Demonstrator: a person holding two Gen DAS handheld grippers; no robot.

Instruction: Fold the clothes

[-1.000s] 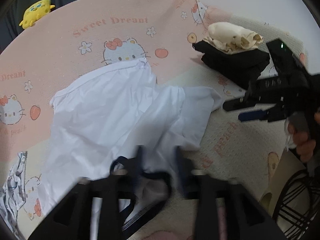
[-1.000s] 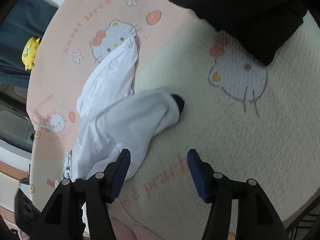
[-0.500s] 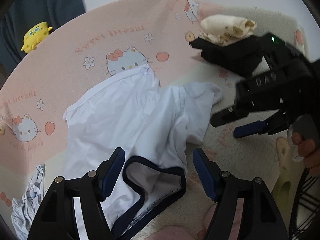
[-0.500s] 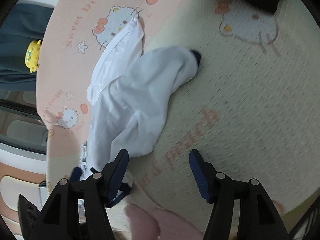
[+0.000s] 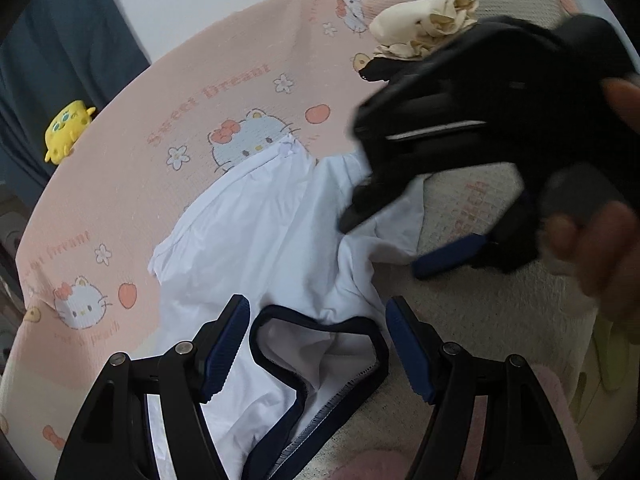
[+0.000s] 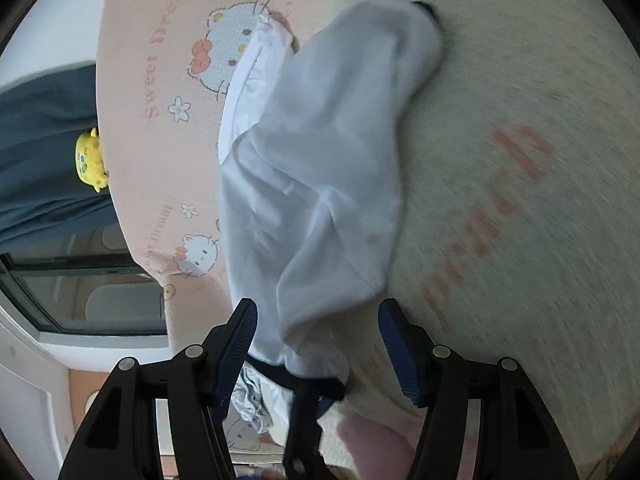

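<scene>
A white T-shirt (image 5: 260,232) with a navy collar (image 5: 320,328) lies crumpled on the pink and cream cartoon-cat blanket (image 5: 160,120). My left gripper (image 5: 316,344) is open just above the collar, which lies between its blue pads without being clamped. In the left wrist view my right gripper (image 5: 380,246), held by a hand (image 5: 600,248), hovers over the shirt's right sleeve. In the right wrist view the right gripper (image 6: 320,344) is open, with the white shirt's (image 6: 320,160) lower edge lying between its fingers.
A pile of black and cream clothes (image 5: 420,28) sits at the blanket's far right. A yellow plush toy (image 5: 66,130) rests at the far left edge against dark blue fabric (image 5: 60,40). A window (image 6: 80,288) lies beyond the bed.
The left gripper went from nearly shut at the collar to open, and the collar now lies loose. The right gripper has swung in over the sleeve, closer to the shirt.
</scene>
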